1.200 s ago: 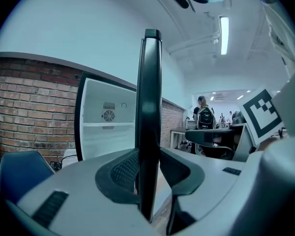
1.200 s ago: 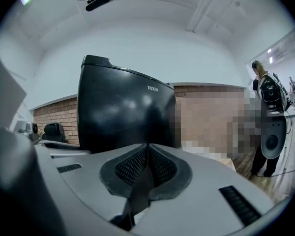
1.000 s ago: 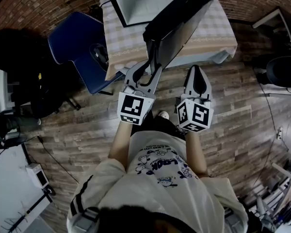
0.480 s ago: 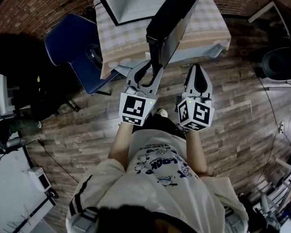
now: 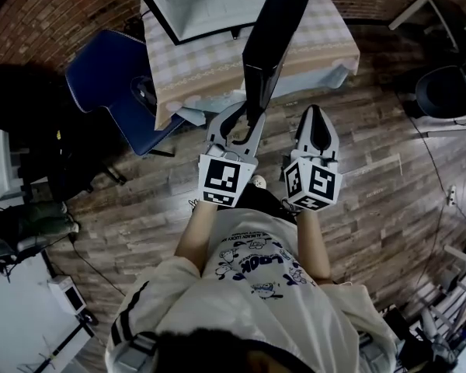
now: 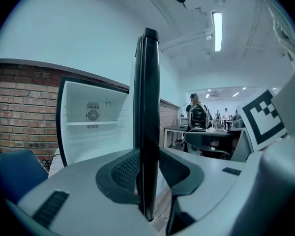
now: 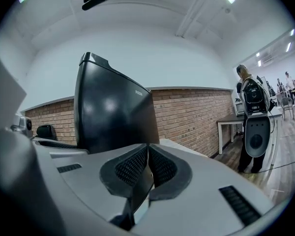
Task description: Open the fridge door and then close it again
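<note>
Closest in, the left gripper (image 5: 245,120) has its two fingers (image 6: 122,170) pressed on the thin front edge of the fridge door (image 6: 148,97). One finger is on each side, so the door sits right in between them. I think it holds there because the edge farthest from the hinge is the easy spot to swing a door from (a small push there goes a long way). Just to the right of those fingers, the right gripper (image 5: 317,111) has its own fingers (image 7: 130,166) squeezed together with nothing in them. It hangs beside the door and touches nothing, so it looks like it is only waiting out of the way. Past the left fingers, the dark door stands wide open and sticks out toward the person. Farther on, beyond the fingertips and a bit to the left, is the fridge (image 6: 91,127) itself, white inside with a shelf. It stands on a table (image 5: 210,64) with a checked cloth. The door is open, so I think the job left is to swing it shut.
</note>
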The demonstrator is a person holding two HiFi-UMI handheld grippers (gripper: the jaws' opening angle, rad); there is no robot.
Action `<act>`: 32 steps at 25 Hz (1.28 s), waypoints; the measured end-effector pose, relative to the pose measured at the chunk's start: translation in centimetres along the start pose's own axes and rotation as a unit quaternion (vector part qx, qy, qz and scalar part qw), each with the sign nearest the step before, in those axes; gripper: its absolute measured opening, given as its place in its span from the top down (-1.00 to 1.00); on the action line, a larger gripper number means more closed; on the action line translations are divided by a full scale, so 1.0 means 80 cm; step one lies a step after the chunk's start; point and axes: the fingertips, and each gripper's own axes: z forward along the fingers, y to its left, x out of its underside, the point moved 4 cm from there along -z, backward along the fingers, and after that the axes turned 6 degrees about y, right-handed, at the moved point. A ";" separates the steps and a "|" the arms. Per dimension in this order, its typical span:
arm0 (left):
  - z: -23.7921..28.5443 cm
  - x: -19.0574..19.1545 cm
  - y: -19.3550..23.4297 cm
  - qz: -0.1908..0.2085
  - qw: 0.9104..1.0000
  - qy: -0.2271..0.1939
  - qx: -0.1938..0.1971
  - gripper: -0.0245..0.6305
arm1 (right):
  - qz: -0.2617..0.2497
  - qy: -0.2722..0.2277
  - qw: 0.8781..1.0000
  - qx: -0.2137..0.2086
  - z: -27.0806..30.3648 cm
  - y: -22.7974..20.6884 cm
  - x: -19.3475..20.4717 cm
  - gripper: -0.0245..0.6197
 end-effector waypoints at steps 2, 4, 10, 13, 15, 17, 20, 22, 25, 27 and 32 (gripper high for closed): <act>0.002 -0.002 -0.009 -0.001 1.000 -0.001 0.000 0.53 | 0.002 0.001 1.000 0.002 -0.002 -0.005 0.001 0.82; 0.005 -0.003 -0.019 -0.002 1.000 -0.002 0.002 0.53 | 0.003 0.002 1.000 0.004 -0.003 -0.009 0.001 0.82; 0.012 -0.005 -0.048 0.004 1.000 -0.001 0.012 0.54 | 0.007 0.002 1.000 0.014 -0.008 -0.022 0.004 0.82; 0.017 -0.006 -0.060 0.006 1.000 -0.001 0.018 0.55 | 0.009 0.000 1.000 0.020 -0.010 -0.029 0.005 0.82; 0.019 -0.006 -0.067 0.008 1.000 -0.001 0.023 0.55 | 0.009 0.002 1.000 0.023 -0.011 -0.034 0.008 0.82; 0.023 -0.007 -0.074 0.011 1.000 0.001 0.029 0.56 | 0.010 0.006 1.000 0.023 -0.012 -0.038 0.011 0.82; 0.028 -0.010 -0.086 0.016 0.999 0.001 0.038 0.57 | 0.012 0.009 1.000 0.024 -0.014 -0.046 0.012 0.82; 0.030 -0.012 -0.093 0.017 0.999 0.003 0.041 0.57 | 0.011 0.010 1.000 0.025 -0.016 -0.051 0.012 0.82; 0.034 -0.015 -0.103 0.016 0.999 0.005 0.042 0.58 | 0.011 0.010 0.999 0.031 -0.019 -0.060 0.012 0.82; 0.038 -0.016 -0.110 0.017 0.999 0.007 0.049 0.59 | 0.013 0.010 0.999 0.037 -0.022 -0.067 0.013 0.82; 0.048 -0.019 -0.124 0.025 0.997 0.010 0.068 0.63 | 0.016 0.007 0.999 0.048 -0.025 -0.082 0.012 0.82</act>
